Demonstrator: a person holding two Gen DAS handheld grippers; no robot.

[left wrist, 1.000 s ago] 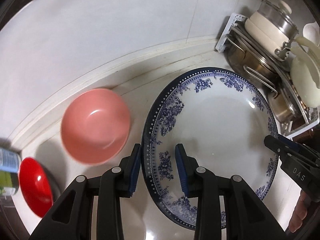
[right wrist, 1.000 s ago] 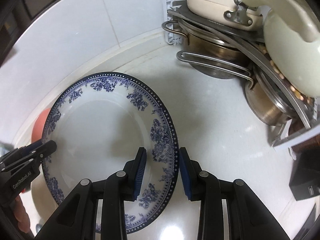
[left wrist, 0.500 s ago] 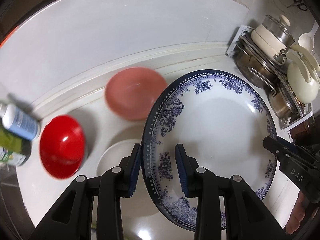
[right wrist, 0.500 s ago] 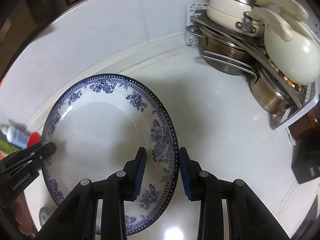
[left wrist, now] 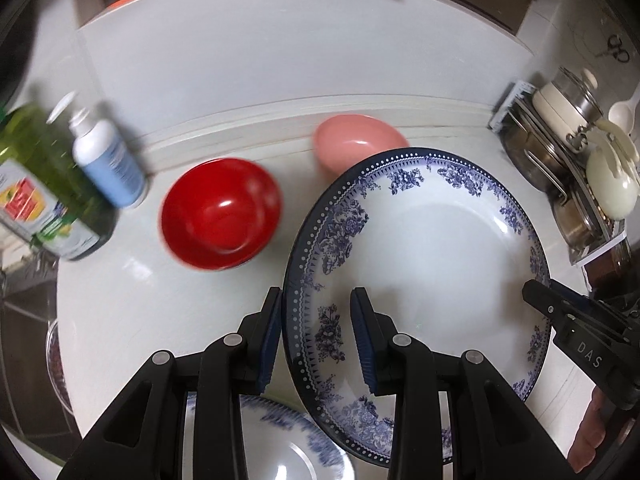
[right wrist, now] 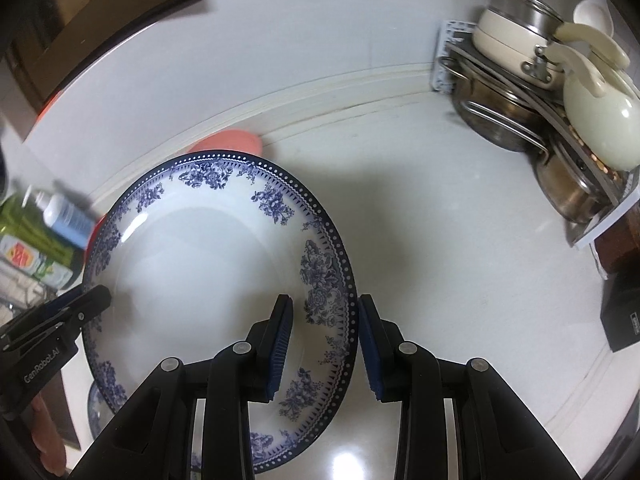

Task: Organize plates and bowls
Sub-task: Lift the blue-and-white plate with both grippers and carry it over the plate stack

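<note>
A large white plate with a blue floral rim (left wrist: 432,264) (right wrist: 200,280) hangs above the counter, held from both sides. My left gripper (left wrist: 316,308) is shut on its left rim, and my right gripper (right wrist: 324,312) is shut on its right rim. Each gripper's tip also shows at the far edge of the other's view. On the counter beyond sit a red bowl (left wrist: 220,212) and a pink bowl (left wrist: 356,148) (right wrist: 232,142). A second blue-patterned plate (left wrist: 288,444) (right wrist: 98,412) lies on the counter below the held one, partly hidden.
A white-and-blue bottle (left wrist: 108,164) and a green bottle (left wrist: 40,184) stand at the left by the wall. A rack of pots and lids (left wrist: 576,168) (right wrist: 540,120) fills the right corner. A black box (right wrist: 624,320) sits at the right edge.
Both grippers have carried the plate leftward along the counter. The pot rack has slid away to the right; the red bowl, the bottles and the second plate have come into view.
</note>
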